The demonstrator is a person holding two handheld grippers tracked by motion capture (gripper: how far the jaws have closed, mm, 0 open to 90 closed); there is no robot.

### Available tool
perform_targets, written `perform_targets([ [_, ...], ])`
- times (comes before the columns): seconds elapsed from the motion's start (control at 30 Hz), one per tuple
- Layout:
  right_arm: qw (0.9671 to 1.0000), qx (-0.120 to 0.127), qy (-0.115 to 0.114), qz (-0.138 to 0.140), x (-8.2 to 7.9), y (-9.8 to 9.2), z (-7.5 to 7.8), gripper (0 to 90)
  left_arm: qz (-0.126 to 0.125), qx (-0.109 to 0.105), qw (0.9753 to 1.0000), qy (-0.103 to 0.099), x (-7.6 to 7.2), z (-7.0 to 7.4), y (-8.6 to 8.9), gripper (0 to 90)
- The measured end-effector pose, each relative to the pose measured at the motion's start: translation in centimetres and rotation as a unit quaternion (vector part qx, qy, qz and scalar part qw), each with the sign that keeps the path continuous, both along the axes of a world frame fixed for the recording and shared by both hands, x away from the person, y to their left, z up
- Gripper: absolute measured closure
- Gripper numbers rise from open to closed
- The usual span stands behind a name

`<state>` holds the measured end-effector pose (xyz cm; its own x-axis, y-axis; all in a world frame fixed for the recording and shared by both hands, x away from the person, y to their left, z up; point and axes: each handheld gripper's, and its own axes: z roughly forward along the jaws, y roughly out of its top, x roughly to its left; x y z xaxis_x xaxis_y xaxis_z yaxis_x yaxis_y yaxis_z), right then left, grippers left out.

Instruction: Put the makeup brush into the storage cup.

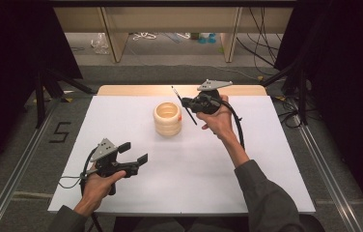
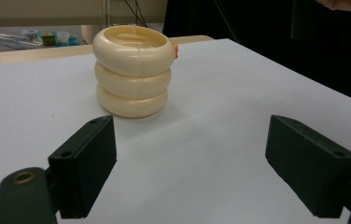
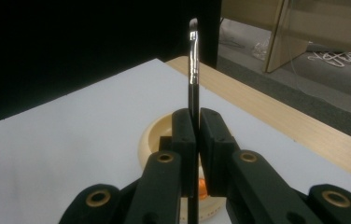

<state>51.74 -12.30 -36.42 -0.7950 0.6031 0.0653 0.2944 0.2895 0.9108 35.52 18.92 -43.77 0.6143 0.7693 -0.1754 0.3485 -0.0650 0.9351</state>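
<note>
**Brush pinched above the ringed holder**

My right gripper (image 1: 187, 103) has its jaws clamped tight on a thin black brush (image 3: 193, 70). In the right gripper view the handle runs straight up between the two pads, a silver ferrule partway up and a small dark angled tip at the top. From the high view the brush sits tilted, its tip pointing toward the far edge of the table and its lower end just beside the cream holder (image 1: 167, 118).

That holder looks like three fat rings stacked into a cup, glossy cream, open at the top, standing upright near the middle of the white table (image 1: 247, 183). Something small and orange shows at its far side in the left gripper view, and again below my clamped jaws.

My right hand (image 1: 218, 121) grips from the side, forearm reaching in diagonally, sleeve grey.

My left gripper (image 2: 190, 172) hangs low near the front left, jaws spread wide with nothing between them, pointing toward the holder and well apart from it.
</note>
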Motion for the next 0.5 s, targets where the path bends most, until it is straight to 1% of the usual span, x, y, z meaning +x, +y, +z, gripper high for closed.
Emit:
perform_targets([
  [0.07, 1.0, 0.004, -0.001, 0.0, 0.2, 0.2, 0.1, 85.8, 0.001, 0.004, 1.0, -0.004, 0.1, 0.0, 0.1, 16.0],
  [0.1, 1.0, 0.009, 0.002, 0.002, 0.3, 0.4, 0.1, 85.8, 0.003, 0.003, 1.0, -0.003, 0.0, 0.0, 0.0, 16.0],
  [0.17, 1.0, 0.007, -0.004, -0.004, 0.5, 0.6, 0.1, 85.8, 0.003, 0.0, 1.0, 0.001, 0.0, 0.0, 0.0, 16.0],
  [0.2, 1.0, 0.009, -0.001, 0.0, 0.6, 0.6, 0.1, 85.8, 0.003, -0.001, 1.0, 0.003, 0.0, 0.0, 0.0, 16.0],
  [0.23, 0.9999, 0.012, -0.001, -0.001, 0.7, 0.7, 0.2, 85.8, 0.002, 0.001, 1.0, 0.002, 0.0, 0.0, 0.0, 16.0],
  [0.27, 0.9999, 0.01, -0.004, -0.002, 0.8, 0.7, 0.2, 85.8, 0.002, 0.001, 1.0, 0.002, 0.0, 0.0, 0.0, 16.0],
  [0.33, 0.9999, 0.011, -0.003, -0.003, 1.0, 1.0, 0.2, 85.8, 0.0, -0.006, 0.9999, 0.01, -0.1, 0.0, -0.1, 16.0],
  [0.4, 0.9999, 0.013, -0.005, -0.004, 1.1, 1.2, 0.2, 85.8, -0.002, -0.006, 0.9999, 0.009, -0.1, 0.0, -0.1, 16.0],
  [0.43, 0.9999, 0.015, 0.0, -0.004, 1.4, 1.3, 0.2, 85.8, 0.002, -0.005, 1.0, 0.008, -0.1, 0.0, -0.1, 16.0],
  [0.5, 0.9999, 0.015, -0.002, -0.006, 1.6, 1.4, 0.2, 85.8, 0.002, -0.004, 1.0, 0.007, -0.1, 0.0, -0.1, 16.0],
])
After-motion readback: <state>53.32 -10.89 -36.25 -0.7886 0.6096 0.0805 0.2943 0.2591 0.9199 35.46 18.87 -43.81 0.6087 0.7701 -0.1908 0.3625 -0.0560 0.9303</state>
